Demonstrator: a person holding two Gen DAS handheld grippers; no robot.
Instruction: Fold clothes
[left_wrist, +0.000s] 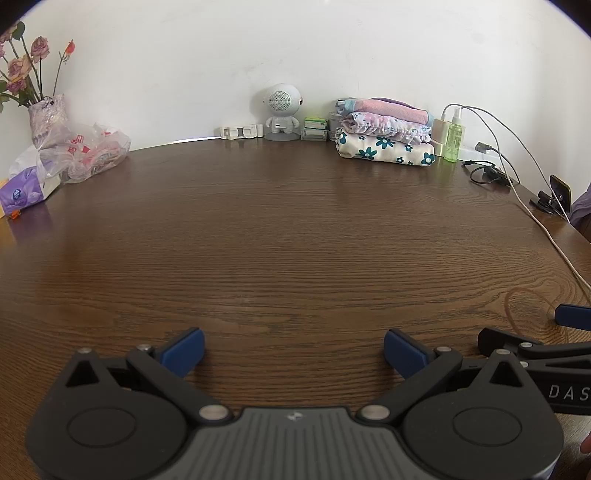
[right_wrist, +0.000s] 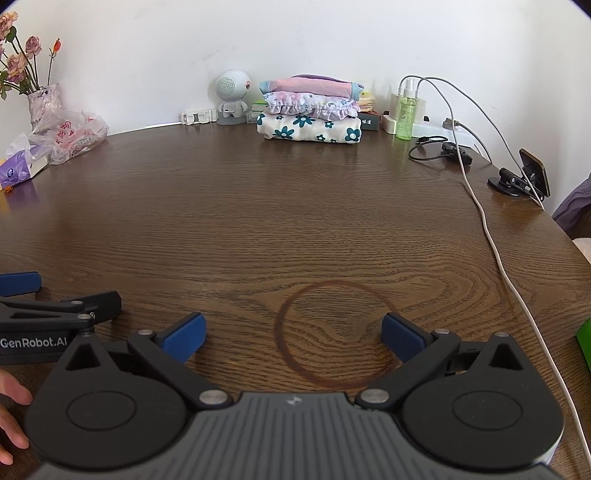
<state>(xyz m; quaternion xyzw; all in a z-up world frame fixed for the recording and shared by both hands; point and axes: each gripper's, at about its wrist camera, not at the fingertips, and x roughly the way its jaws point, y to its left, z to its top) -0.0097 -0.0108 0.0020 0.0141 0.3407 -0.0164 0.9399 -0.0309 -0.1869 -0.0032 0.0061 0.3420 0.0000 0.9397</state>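
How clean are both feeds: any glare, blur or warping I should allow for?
Left wrist view: sharp, soft daylight sheen on the brown wood-grain table, its far edge bowed by fisheye, dark vignette in the corners. Right wrist view: equally sharp, the stack of folded patterned clothes clear, no harsh shadows, same bowing.

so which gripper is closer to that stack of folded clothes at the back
Right, probably. The stack of folded clothes sits nearer and more central ahead of the right gripper; from the left gripper it lies off to the right. Both are open.
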